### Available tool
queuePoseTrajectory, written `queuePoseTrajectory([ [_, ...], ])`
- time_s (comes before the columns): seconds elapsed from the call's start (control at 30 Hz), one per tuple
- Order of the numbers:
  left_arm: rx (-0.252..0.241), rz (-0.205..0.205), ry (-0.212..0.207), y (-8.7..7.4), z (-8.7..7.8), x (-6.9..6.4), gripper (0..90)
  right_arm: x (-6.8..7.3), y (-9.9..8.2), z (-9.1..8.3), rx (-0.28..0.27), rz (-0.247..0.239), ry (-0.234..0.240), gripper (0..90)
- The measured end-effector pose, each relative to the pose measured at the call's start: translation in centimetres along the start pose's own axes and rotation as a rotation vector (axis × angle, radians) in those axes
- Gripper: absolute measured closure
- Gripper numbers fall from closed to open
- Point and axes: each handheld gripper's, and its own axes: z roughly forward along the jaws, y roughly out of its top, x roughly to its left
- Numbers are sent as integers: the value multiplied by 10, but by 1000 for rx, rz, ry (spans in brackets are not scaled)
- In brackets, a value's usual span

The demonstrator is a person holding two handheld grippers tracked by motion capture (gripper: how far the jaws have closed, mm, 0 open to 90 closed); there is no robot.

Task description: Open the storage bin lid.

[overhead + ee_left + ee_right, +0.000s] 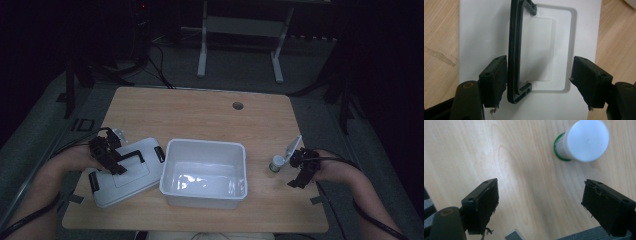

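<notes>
A white lid (125,175) with a black handle (131,156) lies flat on the wooden table, left of an empty white bin (205,143). My left gripper (107,152) hovers over the lid. In the left gripper view its jaws (537,72) stand open, and the handle (514,50) lies between them, close against the left pad, on the lid (481,30). A small bottle (276,163) with a white cap stands right of the bin. My right gripper (300,172) is just right of it, open (540,195), with the bottle (581,141) beyond its fingertips and nothing between them.
A round cable hole (238,105) sits in the table near the far edge. Grey tape marks (75,198) lie near the front corners. A white metal frame (202,50) stands on the floor behind the table.
</notes>
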Motion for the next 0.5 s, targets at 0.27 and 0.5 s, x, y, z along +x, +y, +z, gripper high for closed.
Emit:
queuePoseTrajectory([
  [0.27, -7, 1, -1, 0, 2, 0, 300, -8, 15, 7, -20, -19, -7, 135],
  [0.5, -9, -5, 6, -3, 1, 0, 300, -16, 27, 17, -7, -35, -25, 141],
])
